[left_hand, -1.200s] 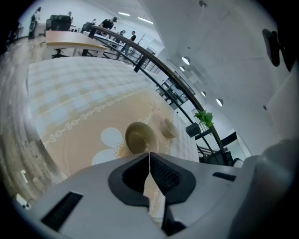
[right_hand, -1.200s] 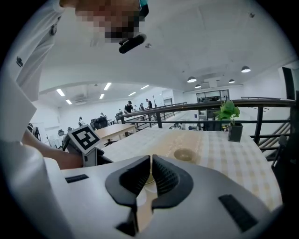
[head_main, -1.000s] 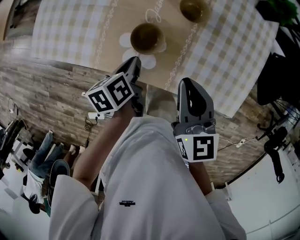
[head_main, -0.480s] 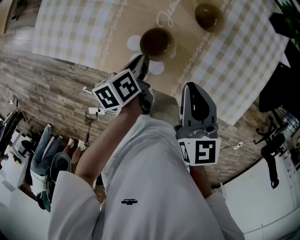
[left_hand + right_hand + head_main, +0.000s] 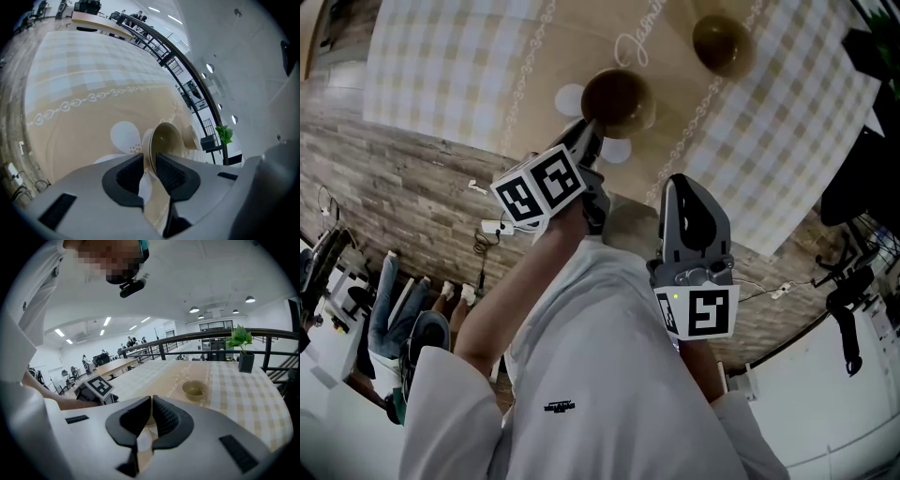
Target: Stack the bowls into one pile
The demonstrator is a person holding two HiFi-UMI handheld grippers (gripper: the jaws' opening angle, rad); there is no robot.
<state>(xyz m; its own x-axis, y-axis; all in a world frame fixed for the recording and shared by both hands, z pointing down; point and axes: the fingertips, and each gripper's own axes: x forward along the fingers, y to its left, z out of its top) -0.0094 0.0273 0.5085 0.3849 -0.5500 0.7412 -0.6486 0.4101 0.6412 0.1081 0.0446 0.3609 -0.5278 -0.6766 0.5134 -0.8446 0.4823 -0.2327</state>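
The left gripper (image 5: 589, 131) has come forward and down over the near edge of the table (image 5: 441, 66) in the last second. Its tip, which a moment ago hung short of the near bowl (image 5: 617, 97), now sits right at that bowl's near rim. Its jaws were closed then and are opening now. Its own view shows the rim standing in the gap between the pads, which do not look clamped on it yet. The bowl itself has not been shifted: it rests on the beige runner beside the white flower print (image 5: 571, 97), close to the near edge. To me this looks like the start of the first pick-up, with the grip still to be made. The right gripper (image 5: 682, 187) has changed little; it hangs back over the near edge, jaws closed together with nothing between them. The far bowl (image 5: 721, 42) sits further in on the runner, towards the table's far right side and well apart from the near one, so nothing is stacked so far.
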